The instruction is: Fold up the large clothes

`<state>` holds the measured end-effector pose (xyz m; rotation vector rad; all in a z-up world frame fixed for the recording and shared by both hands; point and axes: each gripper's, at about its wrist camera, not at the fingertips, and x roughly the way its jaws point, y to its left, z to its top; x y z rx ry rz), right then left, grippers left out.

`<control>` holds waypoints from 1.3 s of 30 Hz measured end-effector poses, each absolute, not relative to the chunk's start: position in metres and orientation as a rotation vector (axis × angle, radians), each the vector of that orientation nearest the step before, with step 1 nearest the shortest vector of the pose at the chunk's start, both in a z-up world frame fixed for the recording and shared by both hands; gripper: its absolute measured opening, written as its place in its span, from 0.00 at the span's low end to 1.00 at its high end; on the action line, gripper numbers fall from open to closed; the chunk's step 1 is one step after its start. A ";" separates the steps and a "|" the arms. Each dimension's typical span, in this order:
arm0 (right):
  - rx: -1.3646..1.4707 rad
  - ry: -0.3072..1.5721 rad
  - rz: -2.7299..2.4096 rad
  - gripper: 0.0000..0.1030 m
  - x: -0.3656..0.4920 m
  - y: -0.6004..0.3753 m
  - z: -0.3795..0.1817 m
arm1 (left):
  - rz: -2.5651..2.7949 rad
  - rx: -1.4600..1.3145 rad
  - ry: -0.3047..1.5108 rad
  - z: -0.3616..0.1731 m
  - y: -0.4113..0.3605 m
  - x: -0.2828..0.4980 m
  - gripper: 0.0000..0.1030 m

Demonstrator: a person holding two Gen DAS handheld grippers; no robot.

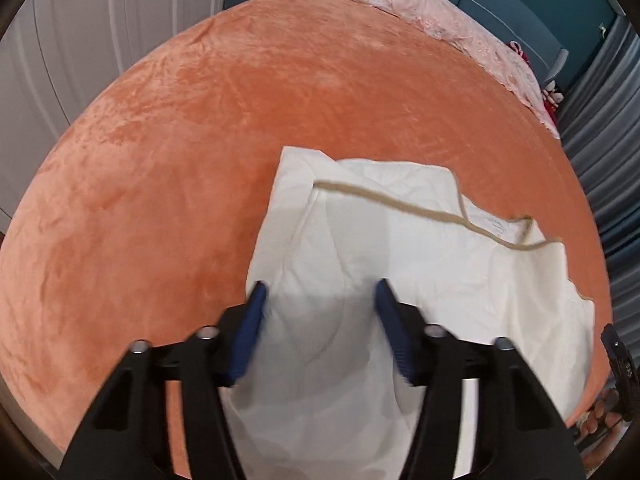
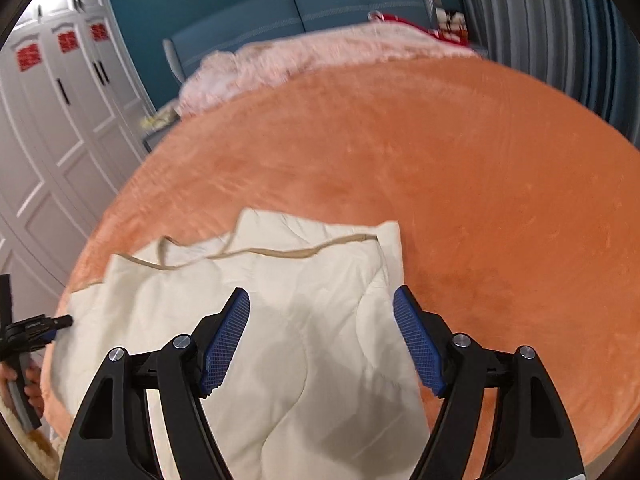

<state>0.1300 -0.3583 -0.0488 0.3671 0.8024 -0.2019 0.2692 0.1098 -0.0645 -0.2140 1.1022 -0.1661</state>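
Note:
A cream quilted garment (image 1: pixel 400 248) with tan edge trim (image 1: pixel 400 204) lies partly folded on an orange bedspread (image 1: pixel 200 140). My left gripper (image 1: pixel 320 292) is open above the garment's left part, holding nothing. In the right wrist view the same garment (image 2: pixel 280 320) lies below my right gripper (image 2: pixel 322 300), which is open and empty over its right part. The left gripper (image 2: pixel 60 322) shows at the far left of the right wrist view, by the garment's edge. The right gripper's body shows at the right edge of the left wrist view.
A pink lace cover (image 1: pixel 420 12) lies bunched at the bed's far end before a blue headboard (image 2: pixel 300 8). White wardrobe doors (image 2: pixel 60 120) stand on one side and grey curtains (image 1: pixel 600 160) on the other. Red items (image 2: pixel 416 26) sit near the headboard.

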 end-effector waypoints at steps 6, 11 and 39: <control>0.343 0.877 -0.126 0.00 0.156 -0.351 -0.061 | -0.153 -0.183 1.028 -0.046 0.104 0.274 0.11; 0.279 0.706 -0.138 0.00 0.157 -0.350 -0.006 | -0.156 -0.208 0.914 -0.008 0.105 0.278 0.09; 0.289 0.748 -0.277 0.00 0.218 -0.383 -0.049 | -0.005 -0.112 0.949 -0.048 0.083 0.359 0.00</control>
